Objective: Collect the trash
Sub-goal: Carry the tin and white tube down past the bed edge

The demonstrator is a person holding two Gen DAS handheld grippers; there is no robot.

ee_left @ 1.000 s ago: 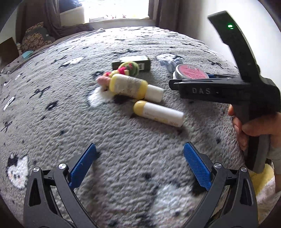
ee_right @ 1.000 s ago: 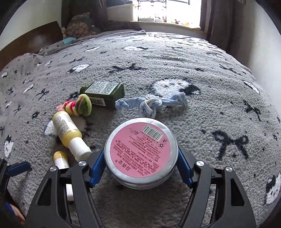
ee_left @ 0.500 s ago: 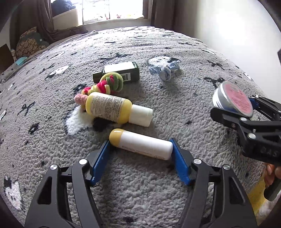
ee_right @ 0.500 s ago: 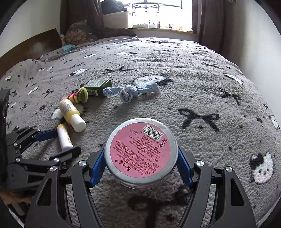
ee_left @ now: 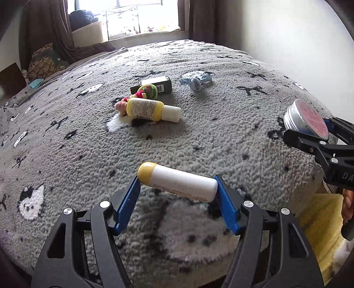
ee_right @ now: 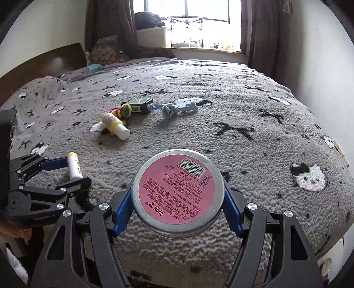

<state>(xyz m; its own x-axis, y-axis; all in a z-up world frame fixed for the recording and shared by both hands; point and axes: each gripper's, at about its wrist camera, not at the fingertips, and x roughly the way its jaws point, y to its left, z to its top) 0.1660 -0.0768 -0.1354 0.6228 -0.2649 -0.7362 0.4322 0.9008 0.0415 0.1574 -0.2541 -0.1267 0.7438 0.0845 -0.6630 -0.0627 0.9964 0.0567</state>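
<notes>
My left gripper [ee_left: 178,188] is shut on a white tube with a yellow cap [ee_left: 177,182], held by its two ends above the near edge of the bed; it also shows in the right wrist view [ee_right: 74,167]. My right gripper [ee_right: 177,197] is shut on a round metal tin with a pink label [ee_right: 177,191], lifted over the bed edge; the tin shows at the right of the left wrist view [ee_left: 306,118]. A yellow bottle with a white cap [ee_left: 152,109], a green box [ee_left: 154,85], a coloured hair tie [ee_left: 147,92] and a knotted blue cloth [ee_left: 195,80] lie mid-bed.
The bed carries a grey fleece blanket [ee_left: 221,137] with black bows and white cat faces. Pillows [ee_right: 108,52] and a wooden headboard [ee_right: 42,62] lie at the far left. A window [ee_right: 199,20] is behind. A yellow cloth [ee_left: 318,217] shows below the bed edge at right.
My left gripper closed on the white tube and lifted it back toward the near bed edge. My right gripper carried the tin back and up, away from the other items.
</notes>
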